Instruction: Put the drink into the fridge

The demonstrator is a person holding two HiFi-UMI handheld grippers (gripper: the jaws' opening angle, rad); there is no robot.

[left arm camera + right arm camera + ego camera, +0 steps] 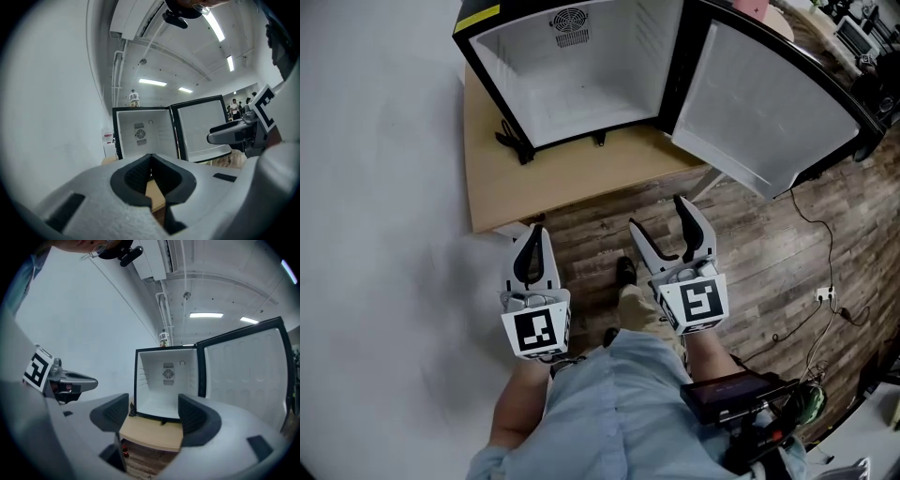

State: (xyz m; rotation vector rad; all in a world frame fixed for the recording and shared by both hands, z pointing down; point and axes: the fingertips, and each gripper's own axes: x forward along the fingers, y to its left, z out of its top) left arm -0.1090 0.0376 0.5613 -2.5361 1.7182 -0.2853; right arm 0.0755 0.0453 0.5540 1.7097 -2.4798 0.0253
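White fridge (581,89) open, top cropped overhead, drink (163,339) tiny atop it, left tongs (151,158) together, right tongs (154,414) apart

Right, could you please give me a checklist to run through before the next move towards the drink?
1. Fridge door open: ok.
2. Fridge interior free: ok, nothing inside.
3. Bottle located: ok, upright on top of the fridge.
4. Right gripper ready to grasp: ok, jaws apart, nothing between them.
5. Left gripper ready to grasp: not ok, jaws together.
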